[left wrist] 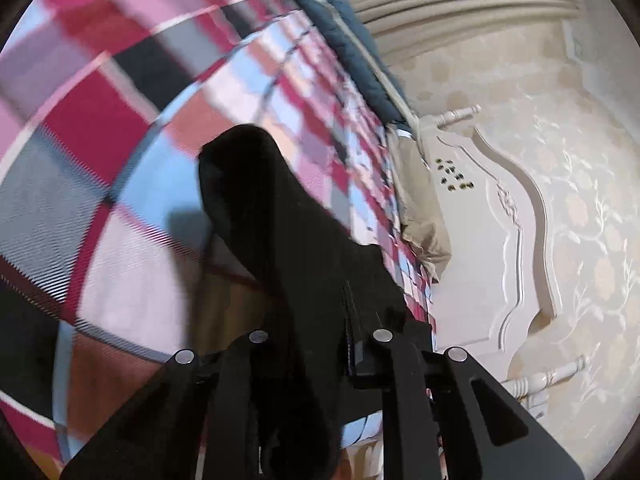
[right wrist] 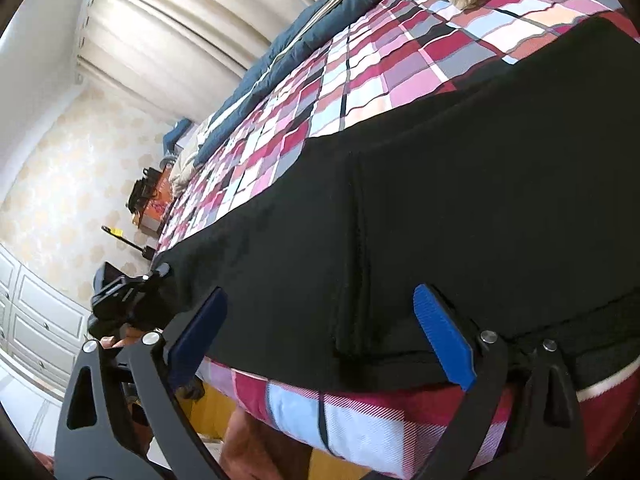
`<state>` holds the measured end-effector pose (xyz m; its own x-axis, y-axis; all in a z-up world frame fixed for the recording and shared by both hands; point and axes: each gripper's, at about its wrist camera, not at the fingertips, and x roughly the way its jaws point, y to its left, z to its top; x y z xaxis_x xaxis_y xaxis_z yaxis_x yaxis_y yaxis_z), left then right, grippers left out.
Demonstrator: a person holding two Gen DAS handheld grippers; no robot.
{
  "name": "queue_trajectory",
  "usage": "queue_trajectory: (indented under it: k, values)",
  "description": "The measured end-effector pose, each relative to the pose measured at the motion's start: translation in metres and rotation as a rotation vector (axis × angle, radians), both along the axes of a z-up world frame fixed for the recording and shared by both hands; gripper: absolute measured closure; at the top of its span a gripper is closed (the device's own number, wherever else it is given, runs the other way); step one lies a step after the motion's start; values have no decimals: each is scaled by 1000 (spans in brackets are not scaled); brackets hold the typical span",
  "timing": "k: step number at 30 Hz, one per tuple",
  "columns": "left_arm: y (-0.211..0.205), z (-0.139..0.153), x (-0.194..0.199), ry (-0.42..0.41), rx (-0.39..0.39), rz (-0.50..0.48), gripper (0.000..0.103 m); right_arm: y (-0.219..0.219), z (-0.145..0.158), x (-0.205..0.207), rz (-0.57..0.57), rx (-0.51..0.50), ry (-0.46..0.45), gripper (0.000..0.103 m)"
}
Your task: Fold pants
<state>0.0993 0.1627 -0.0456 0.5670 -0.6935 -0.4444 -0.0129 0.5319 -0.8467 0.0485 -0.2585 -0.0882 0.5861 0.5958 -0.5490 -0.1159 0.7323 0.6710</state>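
Black pants (right wrist: 460, 216) lie spread along the near edge of a bed with a red, pink and blue plaid cover (right wrist: 320, 92). My right gripper (right wrist: 320, 336) is open, its blue pads (right wrist: 444, 336) on either side of the pants' near edge, just above it. In the left wrist view my left gripper (left wrist: 316, 320) is shut on one end of the black pants (left wrist: 264, 208) and holds it lifted above the plaid cover (left wrist: 100, 128). The left gripper also shows at the left of the right wrist view (right wrist: 128, 296).
A white carved headboard (left wrist: 492, 240) and a beige pillow (left wrist: 424, 220) are at the bed's end. A blue quilt (right wrist: 288, 52) runs along the far side by beige curtains (right wrist: 168, 20). White drawers (right wrist: 36, 320) stand at the left. My bare legs (right wrist: 260, 444) stand against the bed.
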Motion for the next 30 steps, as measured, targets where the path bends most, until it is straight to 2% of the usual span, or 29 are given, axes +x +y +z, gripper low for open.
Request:
queue_trajectory:
  k: [5, 9, 15, 20, 24, 30]
  values:
    - [-40, 53, 0, -117, 89, -70, 87, -2, 11, -14, -12, 4, -14, 9]
    - [-91, 89, 5, -176, 111, -145, 87, -3, 22, -28, -2, -4, -46, 9]
    - [-175, 114, 22, -222, 150, -257, 87, -16, 32, -48, -5, 13, -70, 9]
    - [-248, 103, 36, -218, 199, -348, 87, -40, 31, -63, -46, 18, -79, 9]
    - [-301, 75, 49, -172, 253, -409, 87, -61, 26, -74, -86, 31, -70, 9]
    - [-356, 31, 59, -96, 336, -443, 87, -87, 16, -87, -135, 45, -49, 9]
